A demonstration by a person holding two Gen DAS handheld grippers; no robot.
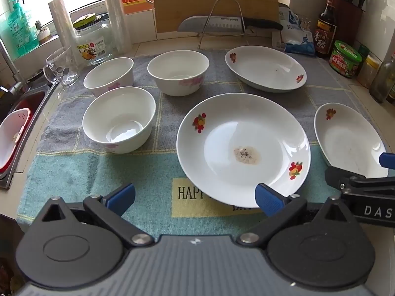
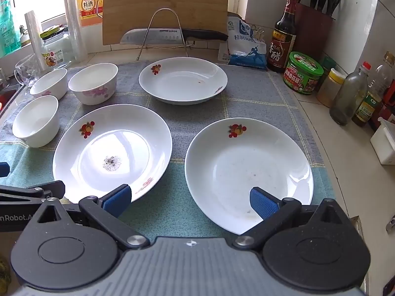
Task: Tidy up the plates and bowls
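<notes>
Three white plates with fruit prints lie on a towel (image 1: pixel 74 172): a middle plate (image 1: pixel 243 148) (image 2: pixel 112 150) with a dark speckled spot, a right plate (image 1: pixel 350 138) (image 2: pixel 248 170), and a far plate (image 1: pixel 265 67) (image 2: pixel 182 80). To the left stand three white bowls with pink flowers (image 1: pixel 118 128), (image 1: pixel 108 76), (image 1: pixel 178 75). My left gripper (image 1: pixel 195 197) hovers open over the middle plate's near rim. My right gripper (image 2: pixel 190 202) is open too, above the gap between the middle and right plates. One of its pads (image 2: pixel 264 203) is over the right plate. Neither holds anything.
A knife (image 2: pixel 172 35) rests on a wire rack before a cutting board (image 2: pixel 165 7) at the back. A glass mug (image 1: pixel 61 70) and a jar (image 1: pixel 92 44) stand at the back left beside the sink (image 1: pixel 17 133). Bottles and jars (image 2: pixel 302 74) and a white box (image 2: pixel 385 143) line the right.
</notes>
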